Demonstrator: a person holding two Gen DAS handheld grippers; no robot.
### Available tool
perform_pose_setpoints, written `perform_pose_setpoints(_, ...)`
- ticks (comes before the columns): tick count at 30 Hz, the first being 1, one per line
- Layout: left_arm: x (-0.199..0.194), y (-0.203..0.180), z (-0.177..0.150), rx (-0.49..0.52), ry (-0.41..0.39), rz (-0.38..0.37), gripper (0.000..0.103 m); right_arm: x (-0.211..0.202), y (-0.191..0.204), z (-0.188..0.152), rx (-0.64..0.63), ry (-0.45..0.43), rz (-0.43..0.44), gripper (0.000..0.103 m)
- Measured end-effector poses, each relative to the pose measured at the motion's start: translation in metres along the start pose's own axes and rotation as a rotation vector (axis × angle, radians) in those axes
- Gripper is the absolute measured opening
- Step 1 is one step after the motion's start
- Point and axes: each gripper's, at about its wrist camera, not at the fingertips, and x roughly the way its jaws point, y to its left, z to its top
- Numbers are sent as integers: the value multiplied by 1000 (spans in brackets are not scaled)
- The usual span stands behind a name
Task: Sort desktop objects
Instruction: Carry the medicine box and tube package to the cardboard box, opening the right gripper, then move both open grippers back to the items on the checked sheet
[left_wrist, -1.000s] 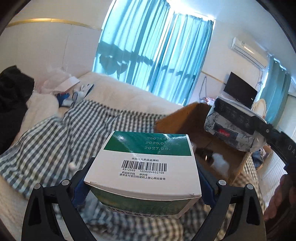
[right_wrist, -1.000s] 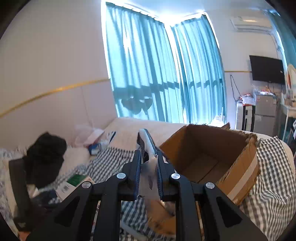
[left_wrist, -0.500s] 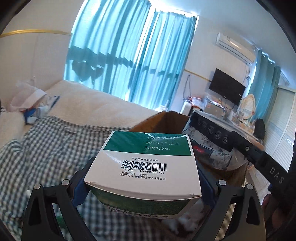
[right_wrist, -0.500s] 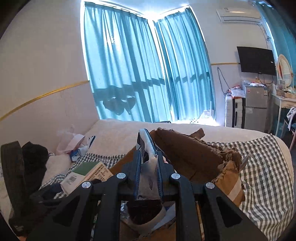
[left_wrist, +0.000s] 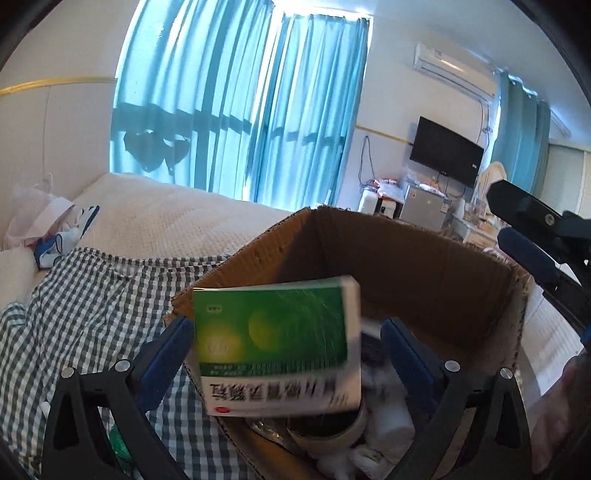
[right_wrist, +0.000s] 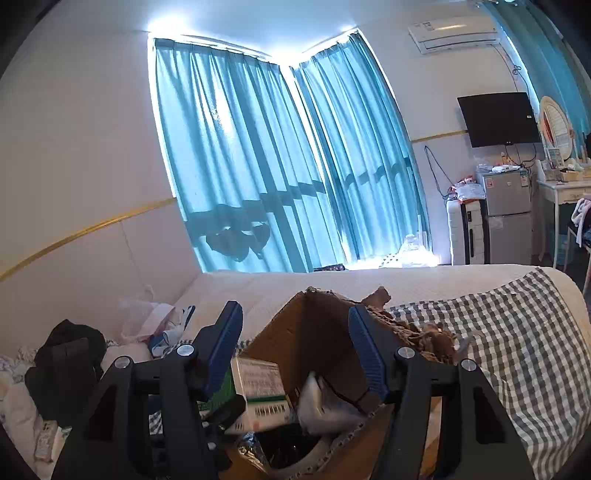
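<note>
The green and white medicine box (left_wrist: 277, 347) hangs blurred and tipped forward over the open cardboard carton (left_wrist: 406, 266), loose between my left gripper's (left_wrist: 286, 323) opening jaws, with a gap at the right pad. The same medicine box (right_wrist: 258, 387) shows at the carton's (right_wrist: 314, 332) left edge in the right wrist view. My right gripper (right_wrist: 294, 308) is above the carton, jaws opening, nothing between them. A whitish flat packet (right_wrist: 325, 406) lies inside the carton just below. The right gripper (left_wrist: 532, 254) also appears at the right of the left wrist view.
The carton sits on a checked blanket (left_wrist: 92, 314) spread over a white bed (right_wrist: 406, 280). A tape roll (left_wrist: 332, 432) and white wads lie in the carton. Dark clothes (right_wrist: 66, 354) and a plastic bag (right_wrist: 144, 314) are at the left. A hand (left_wrist: 561, 406) is at the right.
Both grippers moved over the carton. The left one let go of the medicine box, which tipped forward. The right one opened, and the flat packet it pinched dropped into the carton.
</note>
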Motion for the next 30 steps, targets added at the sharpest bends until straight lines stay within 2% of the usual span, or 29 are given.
perform_pose_setpoints(6,-27,14,7,-17,-3,6,103,-18,9,-3,23,0,8,60)
perform_pose_setpoints(11,-61,30,21,16,-24,48,103,-33,18,-27,64,36,30,60)
perform_pose_setpoints(17,-112,61,17,51,-39,122,103,-49,49,-62,-35,118,22,61)
perform_pose_setpoints(22,-142,106,-10,53,9,196,103,-59,72,-103,-74,182,53,61)
perform_pose_setpoints(30,-157,190,-91,-14,132,343,103,-54,132,-148,-228,275,122,64)
